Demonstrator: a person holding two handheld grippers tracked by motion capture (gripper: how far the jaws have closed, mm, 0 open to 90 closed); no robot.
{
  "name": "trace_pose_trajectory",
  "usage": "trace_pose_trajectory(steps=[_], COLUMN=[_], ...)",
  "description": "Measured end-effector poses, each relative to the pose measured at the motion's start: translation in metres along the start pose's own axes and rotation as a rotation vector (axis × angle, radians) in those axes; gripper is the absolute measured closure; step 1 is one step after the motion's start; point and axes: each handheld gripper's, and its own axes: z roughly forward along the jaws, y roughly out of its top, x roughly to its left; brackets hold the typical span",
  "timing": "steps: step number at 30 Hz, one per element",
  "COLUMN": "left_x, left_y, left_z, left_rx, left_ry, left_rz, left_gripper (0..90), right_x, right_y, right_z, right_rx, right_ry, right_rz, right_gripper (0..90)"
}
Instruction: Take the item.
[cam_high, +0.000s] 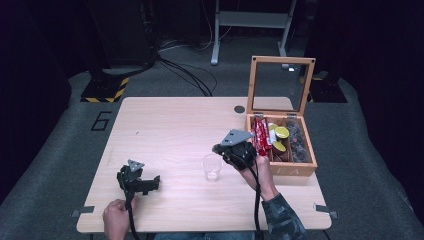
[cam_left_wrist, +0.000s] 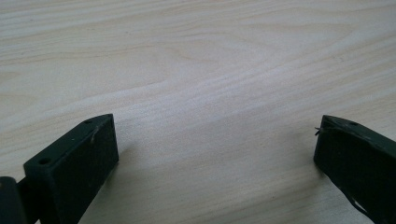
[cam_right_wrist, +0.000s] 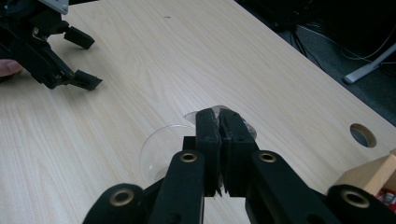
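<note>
A clear plastic cup (cam_high: 212, 167) stands upright near the middle of the table. My right gripper (cam_high: 221, 149) hovers just right of and above it. In the right gripper view its jaws (cam_right_wrist: 219, 117) are pressed together with nothing seen between them, and the cup (cam_right_wrist: 156, 149) sits right under their tips. My left gripper (cam_high: 151, 183) rests low near the table's front left. Its jaws stand wide apart over bare wood (cam_left_wrist: 215, 135), holding nothing. The left gripper (cam_right_wrist: 51, 56) is also seen far off in the right gripper view.
A wooden box (cam_high: 310, 165) with its glass lid (cam_high: 280, 85) raised stands at the table's right edge, holding red packets (cam_high: 260, 137), yellow capsules (cam_high: 281, 132) and dark pods. A cable hole (cam_high: 239, 109) lies behind it. Cables run across the floor beyond.
</note>
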Motion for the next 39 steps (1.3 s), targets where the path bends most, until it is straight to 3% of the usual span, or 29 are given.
trace_pose_trajectory(steps=[15,22,28,39], left_x=[0.0,0.0,0.0,0.0], left_y=[0.0,0.0,0.0,0.0], left_z=[0.0,0.0,0.0,0.0], left_rx=[-0.002,0.0,-0.005,-0.005], left_ry=[0.001,0.0,0.003,0.003], left_rz=[0.0,0.001,0.0,0.0], left_gripper=[0.0,0.0,0.0,0.0], right_x=[0.007,0.009,0.01,0.009], right_y=[-0.002,-0.005,-0.006,-0.022], right_z=[0.017,0.03,0.037,0.051], right_rx=[0.015,0.028,0.047,0.089], right_ry=[0.056,0.102,0.107,0.131], right_rz=[0.011,0.046,0.041,0.084], right_gripper=[87.2,87.1,87.1,87.0])
